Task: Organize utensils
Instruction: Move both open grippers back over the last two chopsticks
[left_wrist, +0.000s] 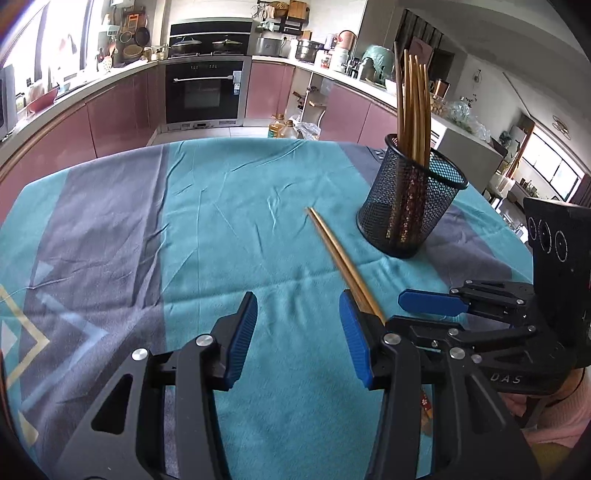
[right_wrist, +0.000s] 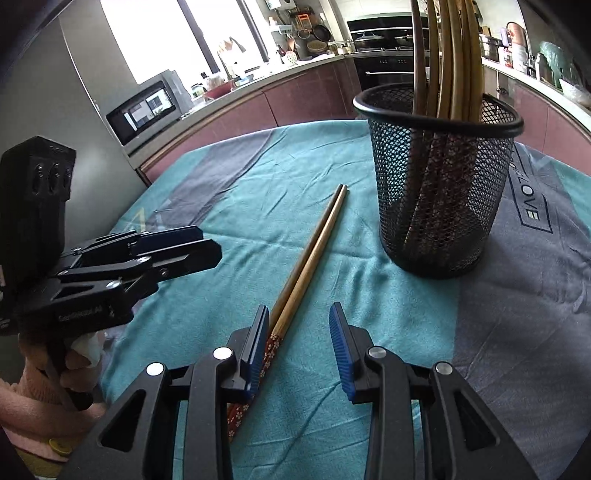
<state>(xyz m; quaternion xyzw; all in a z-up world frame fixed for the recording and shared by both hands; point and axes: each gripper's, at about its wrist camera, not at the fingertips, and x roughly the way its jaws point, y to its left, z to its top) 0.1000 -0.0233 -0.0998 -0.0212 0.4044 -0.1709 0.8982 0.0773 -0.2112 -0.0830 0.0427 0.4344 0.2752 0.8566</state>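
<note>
A pair of wooden chopsticks (right_wrist: 306, 254) is lying flat on a worktop (left_wrist: 207, 229) covered in a teal and grey cloth. Their plain tips are pointing toward the far edge; their red patterned ends are lying toward the near edge. Just beside them, toward the far right corner, a black mesh holder (right_wrist: 439, 184) is standing upright with several more chopsticks inside.

The right gripper (right_wrist: 300, 347) is hanging low over the patterned ends, released and holding nothing. Its left pad seems to be sitting right against the pair, though whether it is touching is hard to tell. The left gripper (left_wrist: 297, 339) is hovering alongside, also released and empty, with the chopsticks passing just outside its right pad.

The step in hand looks like picking up the pair. To do it well, the right gripper should be shifting sideways until both sticks are lying between its pads, then closing squarely so neither one rolls away, before lifting and tipping them into the holder.
</note>
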